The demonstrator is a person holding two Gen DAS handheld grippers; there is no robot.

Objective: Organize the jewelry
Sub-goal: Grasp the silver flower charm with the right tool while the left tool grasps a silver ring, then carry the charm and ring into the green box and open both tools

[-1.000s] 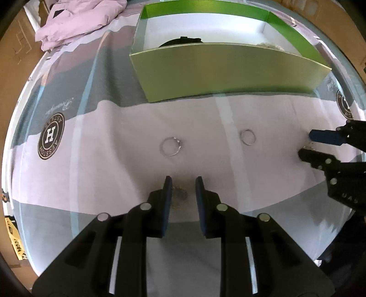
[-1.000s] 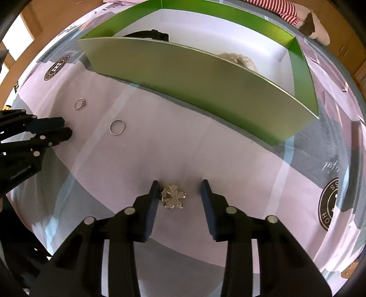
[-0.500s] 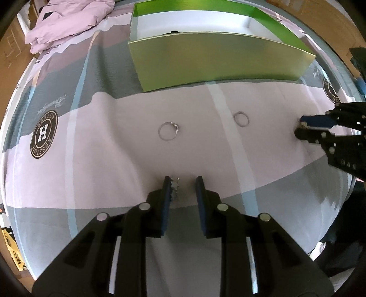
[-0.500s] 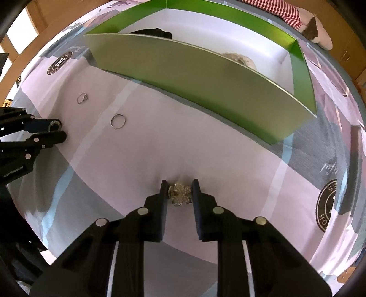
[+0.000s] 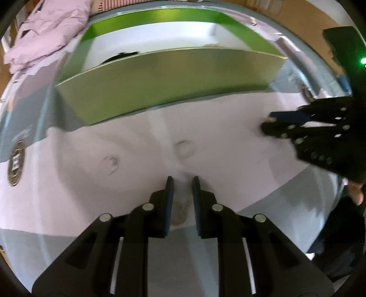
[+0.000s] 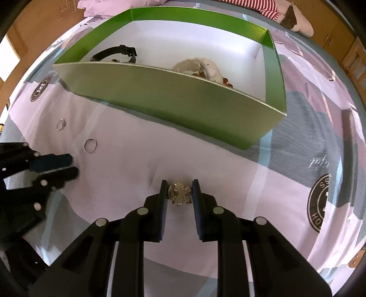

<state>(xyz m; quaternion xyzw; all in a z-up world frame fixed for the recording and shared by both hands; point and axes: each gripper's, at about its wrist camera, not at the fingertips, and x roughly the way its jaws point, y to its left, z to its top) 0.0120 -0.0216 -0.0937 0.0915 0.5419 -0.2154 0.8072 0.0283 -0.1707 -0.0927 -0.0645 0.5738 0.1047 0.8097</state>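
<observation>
Green card box, white inside, open-topped, on a bedsheet of pale pink and grey bands with round dark logos; near wall standing between both tongs and the box floor. Two loose rings on the pink band short of that wall: plain ring nearer, stone-set ring farther left, apart from each other and from the box. Crumpled pink clothing past the far left corner of the box; striped red-and-white fabric at the top edge. Sharp right wrist view: black watch and cream pouch with brown beads beside it inside the box, both half hidden by the near wall. Left wrist view smeared by motion blur: only the dark watch strap above the wall, rings reduced to faint ovals and. Right tongs clamped on a sparkly flower brooch, a pad touching each side, above the pink band near the box's near wall. Left tongs nearly closed with a narrow gap; blurred greyish smudge between the fingers, too smeared to tell whether anything is held. From the right wrist view, left tongs just beside the plain ring, tips close together.
</observation>
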